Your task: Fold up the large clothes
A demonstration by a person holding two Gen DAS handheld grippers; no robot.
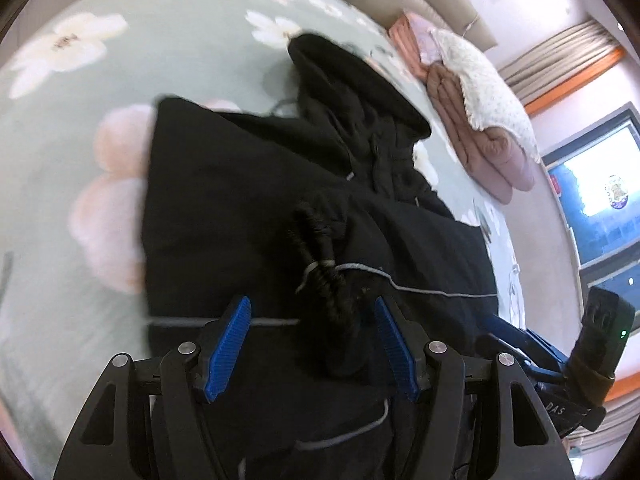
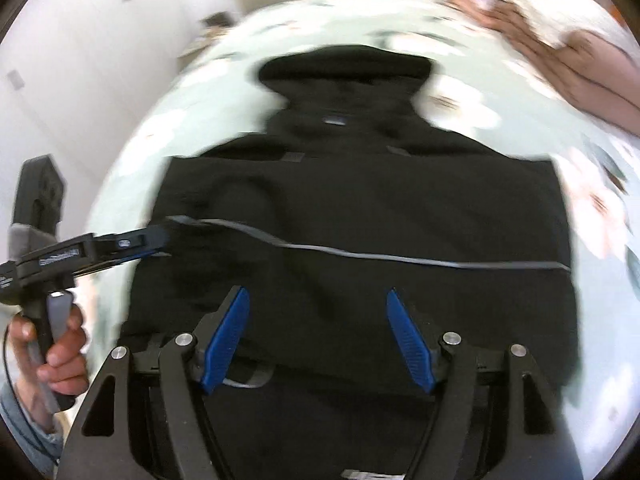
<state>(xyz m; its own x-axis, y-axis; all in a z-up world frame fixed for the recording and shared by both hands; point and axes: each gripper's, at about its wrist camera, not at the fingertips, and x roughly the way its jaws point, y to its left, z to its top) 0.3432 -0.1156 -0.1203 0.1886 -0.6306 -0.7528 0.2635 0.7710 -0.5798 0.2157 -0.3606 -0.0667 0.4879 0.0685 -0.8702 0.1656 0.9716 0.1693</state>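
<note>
Between my spread left gripper (image 1: 312, 344) pads bunches the black jacket's (image 1: 240, 200) cuff, unpinched; its long axis runs ahead to the hood. Right gripper (image 2: 318, 336), spread and empty, hovers over the hem.

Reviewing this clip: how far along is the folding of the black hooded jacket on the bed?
Done: the black jacket lies on the floral bedspread with its sides apparently folded in, forming a rough rectangle; the hood is flat at the far end.
In hand: nothing. The left gripper and right gripper both hover open above the near hem.
Left: likely folding the hem up toward the hood.
</note>
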